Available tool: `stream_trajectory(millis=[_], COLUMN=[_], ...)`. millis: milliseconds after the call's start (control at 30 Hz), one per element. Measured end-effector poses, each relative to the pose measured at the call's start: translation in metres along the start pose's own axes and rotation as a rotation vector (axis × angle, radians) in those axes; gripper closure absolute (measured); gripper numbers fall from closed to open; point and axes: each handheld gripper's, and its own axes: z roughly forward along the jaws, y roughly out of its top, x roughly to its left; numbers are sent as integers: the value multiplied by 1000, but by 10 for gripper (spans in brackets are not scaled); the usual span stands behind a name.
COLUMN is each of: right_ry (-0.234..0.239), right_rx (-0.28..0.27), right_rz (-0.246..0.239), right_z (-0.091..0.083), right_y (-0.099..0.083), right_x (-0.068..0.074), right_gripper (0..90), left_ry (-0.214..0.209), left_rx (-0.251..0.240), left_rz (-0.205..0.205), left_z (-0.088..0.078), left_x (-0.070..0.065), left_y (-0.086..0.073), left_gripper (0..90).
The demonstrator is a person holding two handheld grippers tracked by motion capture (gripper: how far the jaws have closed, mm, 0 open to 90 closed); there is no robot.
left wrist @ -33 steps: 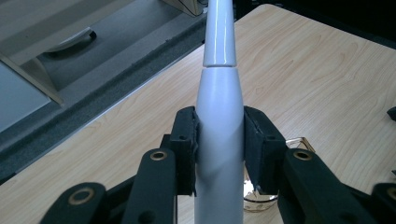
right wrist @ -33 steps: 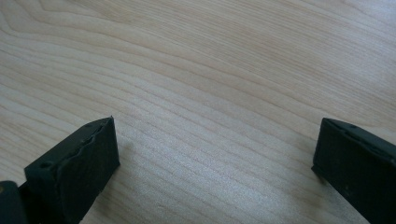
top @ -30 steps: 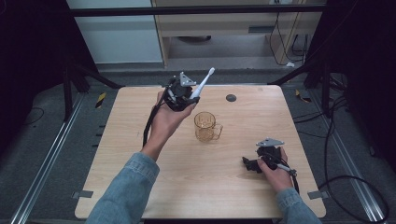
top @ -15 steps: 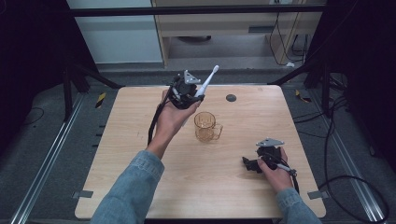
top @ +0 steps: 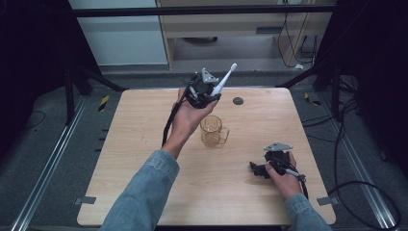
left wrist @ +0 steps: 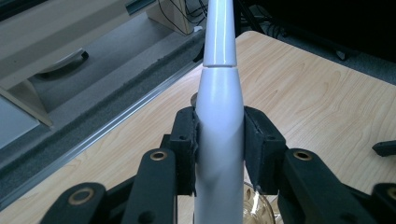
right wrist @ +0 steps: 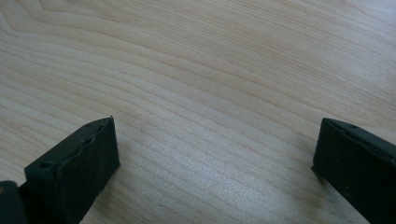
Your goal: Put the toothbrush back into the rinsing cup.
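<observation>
L gripper point(top: 204, 91) clamps white toothbrush point(top: 223, 81) above table's far edge point(top: 144, 91), R gripper point(top: 269, 166) agape near right edge; tip brush vertical, centre over amber mug point(top: 212, 131), lower slow w/o rim contact.

Light wooden table point(top: 144, 159), amber glass mug point(top: 212, 131), small dark disc point(top: 237, 101)

White toothbrush point(left wrist: 218, 140), amber cup point(top: 212, 130), light wood-grain table point(top: 144, 159).
</observation>
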Motion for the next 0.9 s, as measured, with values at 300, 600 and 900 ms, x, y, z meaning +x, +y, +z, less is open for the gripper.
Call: stream_trajectory(millis=[300, 600, 900], right_ry=[-2, 0, 1], right_rx=[1, 0, -1], right_rz=[-7, 0, 1], right_z=[0, 0, 0], right_y=[0, 0, 0], right_x=[0, 0, 0], right_gripper=[4, 4, 4], left_ry=[-3, 0, -8], left_rx=[-12, -33, -47], left_rz=[-10, -23, -23], left_z=[5, 3, 8], left_x=[0, 4, 2], left_y=[5, 9, 12], left_gripper=[668, 668, 668])
